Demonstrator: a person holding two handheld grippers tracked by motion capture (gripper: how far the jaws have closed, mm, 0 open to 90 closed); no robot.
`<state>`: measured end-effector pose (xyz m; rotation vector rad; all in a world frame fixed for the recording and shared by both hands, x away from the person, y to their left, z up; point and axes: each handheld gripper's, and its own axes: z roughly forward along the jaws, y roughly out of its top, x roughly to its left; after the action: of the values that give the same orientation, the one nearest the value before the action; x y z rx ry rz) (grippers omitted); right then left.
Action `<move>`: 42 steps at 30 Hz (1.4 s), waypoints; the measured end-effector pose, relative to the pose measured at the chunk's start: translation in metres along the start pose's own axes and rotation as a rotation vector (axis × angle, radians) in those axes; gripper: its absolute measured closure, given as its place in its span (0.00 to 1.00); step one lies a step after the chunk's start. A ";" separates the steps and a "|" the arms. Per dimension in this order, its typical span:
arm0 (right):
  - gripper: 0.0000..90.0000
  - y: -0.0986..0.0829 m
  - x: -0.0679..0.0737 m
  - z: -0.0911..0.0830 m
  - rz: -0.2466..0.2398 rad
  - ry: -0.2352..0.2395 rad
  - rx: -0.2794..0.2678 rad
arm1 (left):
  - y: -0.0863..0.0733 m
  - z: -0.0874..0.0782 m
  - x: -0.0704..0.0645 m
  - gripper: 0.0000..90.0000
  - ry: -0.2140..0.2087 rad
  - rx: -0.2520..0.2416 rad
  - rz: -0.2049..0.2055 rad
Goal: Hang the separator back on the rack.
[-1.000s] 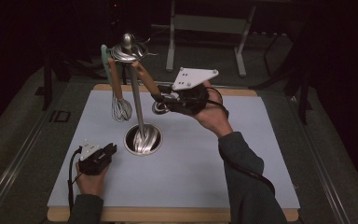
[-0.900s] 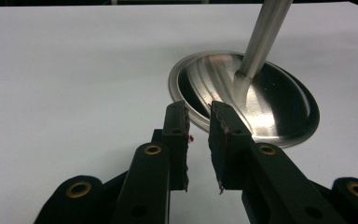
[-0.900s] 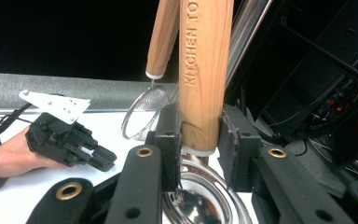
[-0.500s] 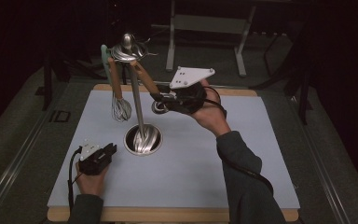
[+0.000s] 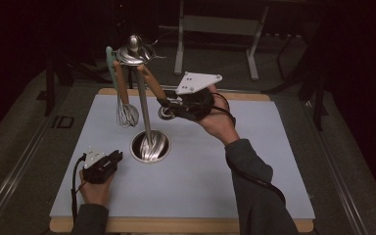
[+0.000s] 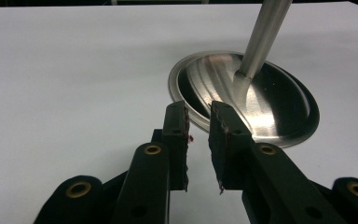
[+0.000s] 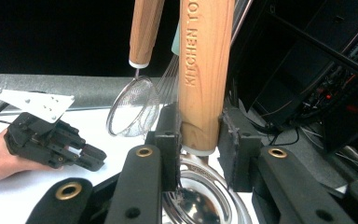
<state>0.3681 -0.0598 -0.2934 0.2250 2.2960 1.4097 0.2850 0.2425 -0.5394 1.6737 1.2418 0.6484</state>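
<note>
High view: pale table [image 5: 274,161], dark room.

The left gripper [image 6: 198,140] sits low over a white tabletop [image 6: 65,70], its two black jaws rising from the bottom edge with a narrow gap between them — nothing held. Just beyond the jaw tips lies a round, polished metal base [image 6: 279,112], dished and reflective, from whose middle a metal pole [image 6: 265,32] rises, leaning slightly right — its top cut off by the frame.
</note>
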 end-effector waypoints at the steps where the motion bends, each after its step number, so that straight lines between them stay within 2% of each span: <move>1: 0.78 0.000 0.000 0.001 0.000 -0.002 0.002 | 0.000 0.000 0.000 0.86 0.000 0.000 0.001; 5: 0.78 0.001 0.002 0.002 0.000 -0.010 0.005 | 0.000 0.000 0.000 0.86 0.001 0.000 0.001; 9: 0.77 0.000 0.005 0.004 0.004 0.006 0.002 | 0.000 0.000 0.000 0.85 0.001 0.000 0.000; 17: 0.74 0.001 0.007 0.006 -0.004 0.009 0.007 | 0.000 0.000 0.000 0.85 0.001 0.000 0.001; 42: 0.70 -0.008 0.001 -0.007 0.006 0.018 0.016 | 0.000 0.000 0.000 0.85 0.002 0.000 0.000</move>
<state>0.3644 -0.0690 -0.2984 0.2256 2.3231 1.4026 0.2849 0.2427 -0.5394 1.6733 1.2436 0.6500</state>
